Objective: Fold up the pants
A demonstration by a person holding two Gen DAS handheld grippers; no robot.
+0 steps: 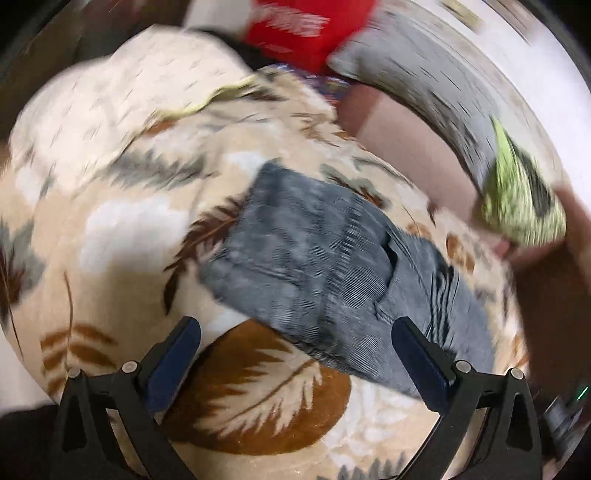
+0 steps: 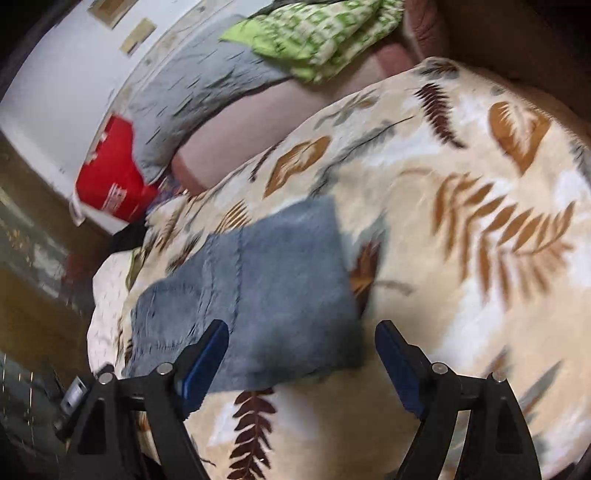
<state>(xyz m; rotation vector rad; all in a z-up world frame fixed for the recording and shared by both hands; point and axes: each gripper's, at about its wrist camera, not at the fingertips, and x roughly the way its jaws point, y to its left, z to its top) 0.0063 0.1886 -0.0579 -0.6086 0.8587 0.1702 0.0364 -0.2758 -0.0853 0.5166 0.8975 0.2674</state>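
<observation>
Grey-blue denim pants (image 1: 332, 269) lie folded in a compact rectangle on a cream blanket (image 1: 122, 229) with brown and grey leaf prints. They also show in the right wrist view (image 2: 266, 291). My left gripper (image 1: 295, 328) is open and empty, hovering just above the near edge of the pants. My right gripper (image 2: 303, 328) is open and empty, above the near edge of the pants on the blanket (image 2: 461, 229). Both views are motion-blurred.
A red bag (image 1: 295, 33) and a grey pillow (image 1: 417, 77) lie beyond the blanket, with a green patterned cloth (image 1: 517, 199) to the right. In the right wrist view the red bag (image 2: 110, 177), grey pillow (image 2: 192, 96) and green cloth (image 2: 317, 40) sit at the far side.
</observation>
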